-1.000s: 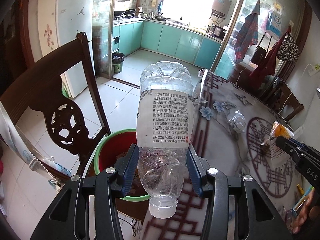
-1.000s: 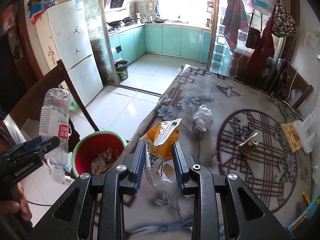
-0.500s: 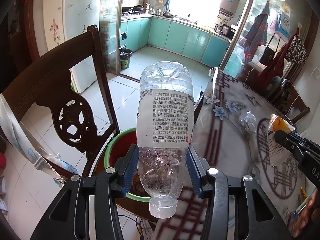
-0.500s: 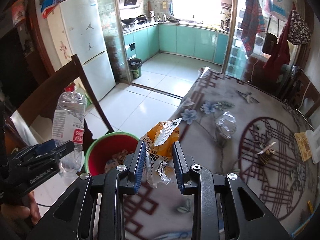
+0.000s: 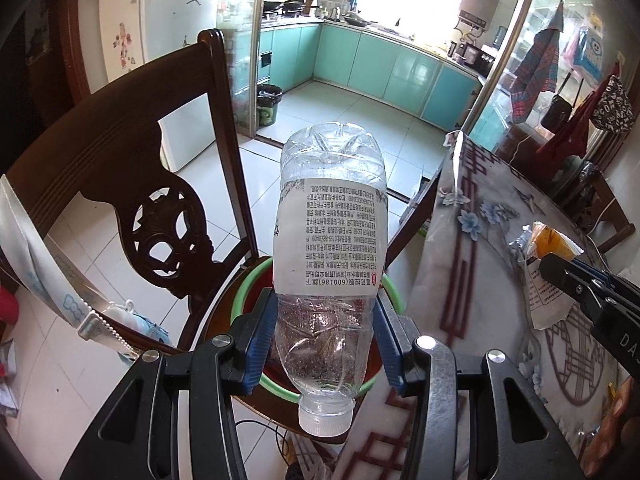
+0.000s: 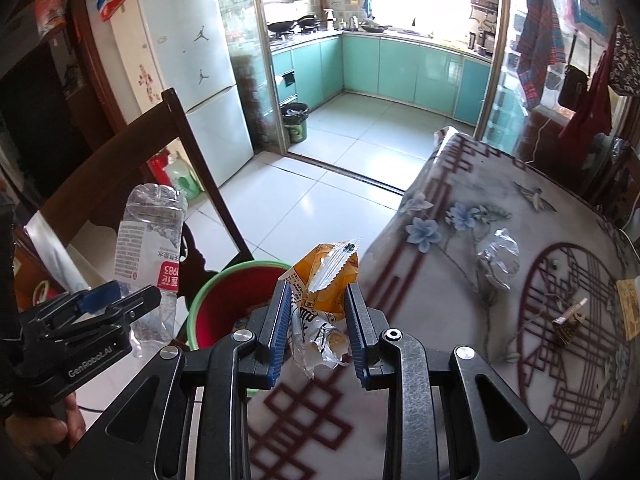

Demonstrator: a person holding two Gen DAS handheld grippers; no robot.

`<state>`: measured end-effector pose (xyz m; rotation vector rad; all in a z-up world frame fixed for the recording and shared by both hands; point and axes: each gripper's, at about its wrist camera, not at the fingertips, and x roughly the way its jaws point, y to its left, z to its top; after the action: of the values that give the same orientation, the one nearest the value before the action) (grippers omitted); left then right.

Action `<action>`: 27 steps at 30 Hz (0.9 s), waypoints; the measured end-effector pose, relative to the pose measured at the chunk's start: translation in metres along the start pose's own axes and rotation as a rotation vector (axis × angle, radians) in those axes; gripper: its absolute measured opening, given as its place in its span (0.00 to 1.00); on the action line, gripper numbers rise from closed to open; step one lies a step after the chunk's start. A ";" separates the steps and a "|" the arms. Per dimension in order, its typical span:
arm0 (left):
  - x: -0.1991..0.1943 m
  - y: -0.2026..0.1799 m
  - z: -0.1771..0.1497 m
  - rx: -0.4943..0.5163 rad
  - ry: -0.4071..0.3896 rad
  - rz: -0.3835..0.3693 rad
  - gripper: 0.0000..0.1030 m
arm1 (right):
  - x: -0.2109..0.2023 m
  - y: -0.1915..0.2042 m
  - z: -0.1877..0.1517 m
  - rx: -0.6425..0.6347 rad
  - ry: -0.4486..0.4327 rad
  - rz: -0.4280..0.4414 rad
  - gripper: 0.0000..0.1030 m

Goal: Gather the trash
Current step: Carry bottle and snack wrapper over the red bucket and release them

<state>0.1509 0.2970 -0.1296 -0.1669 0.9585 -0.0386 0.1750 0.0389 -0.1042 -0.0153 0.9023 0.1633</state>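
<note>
Both hands have drifted toward the red bucket [image 6: 236, 300] beside the table [image 6: 460, 360]. The left gripper [image 5: 326, 330] is clamping a capped empty water bottle [image 5: 332, 236] above it; the right gripper [image 6: 318, 326] is pinching an orange snack wrapper [image 6: 326, 276] near its rim.

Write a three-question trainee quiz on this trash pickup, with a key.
1. True or false: the left gripper is shut on the plastic bottle, cap pointing toward the camera.
2. What does the right gripper hold? A) crumpled clear plastic B) orange snack wrapper C) a cup
3. Fill in: the red bucket with the green rim sits beside the ____.

Key: 1 true. 2 B, the orange snack wrapper. 3 table; crumpled clear plastic lies on it.
</note>
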 end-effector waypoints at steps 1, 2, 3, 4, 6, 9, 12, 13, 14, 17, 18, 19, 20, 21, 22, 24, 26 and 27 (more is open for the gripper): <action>0.001 0.001 0.001 -0.001 0.000 0.002 0.44 | 0.002 0.002 0.001 -0.004 0.002 0.003 0.26; 0.002 0.002 0.003 -0.001 0.000 0.003 0.44 | 0.004 0.005 0.002 -0.008 0.004 0.007 0.25; 0.004 0.003 0.004 -0.001 0.000 0.004 0.44 | 0.007 0.007 0.003 -0.013 0.009 0.012 0.25; 0.006 0.003 0.006 0.000 0.001 0.005 0.44 | 0.008 0.009 0.003 -0.017 0.012 0.016 0.25; 0.010 0.005 0.008 -0.001 0.005 0.003 0.45 | 0.013 0.013 0.003 -0.025 0.023 0.029 0.25; 0.017 0.005 0.010 0.000 0.014 -0.002 0.45 | 0.020 0.019 0.003 -0.037 0.038 0.035 0.26; 0.022 0.005 0.012 0.002 0.023 -0.005 0.45 | 0.026 0.021 0.004 -0.043 0.054 0.039 0.26; 0.024 0.006 0.013 -0.001 0.025 -0.007 0.45 | 0.028 0.022 0.004 -0.045 0.058 0.041 0.26; 0.026 0.006 0.014 -0.003 0.028 -0.007 0.45 | 0.029 0.022 0.005 -0.045 0.061 0.042 0.26; 0.030 0.008 0.016 -0.007 0.035 -0.009 0.45 | 0.034 0.022 0.006 -0.047 0.070 0.047 0.26; 0.032 0.008 0.017 -0.008 0.037 -0.010 0.45 | 0.035 0.022 0.007 -0.048 0.073 0.049 0.26; 0.033 0.009 0.017 -0.008 0.039 -0.012 0.45 | 0.037 0.023 0.007 -0.050 0.076 0.053 0.26; 0.035 0.009 0.017 -0.008 0.042 -0.011 0.45 | 0.039 0.023 0.008 -0.051 0.078 0.055 0.26; 0.036 0.010 0.018 -0.008 0.043 -0.012 0.45 | 0.040 0.024 0.008 -0.052 0.080 0.059 0.26; 0.038 0.010 0.018 -0.010 0.046 -0.011 0.45 | 0.042 0.024 0.009 -0.052 0.081 0.063 0.26; 0.040 0.010 0.019 -0.013 0.051 -0.012 0.45 | 0.044 0.026 0.010 -0.055 0.085 0.067 0.26; 0.042 0.010 0.020 -0.017 0.050 -0.003 0.46 | 0.046 0.027 0.011 -0.060 0.088 0.067 0.27; 0.042 0.011 0.020 -0.021 0.047 0.002 0.46 | 0.047 0.028 0.012 -0.065 0.092 0.065 0.28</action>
<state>0.1914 0.3057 -0.1543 -0.1855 1.0059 -0.0305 0.2087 0.0736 -0.1322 -0.0539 0.9891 0.2540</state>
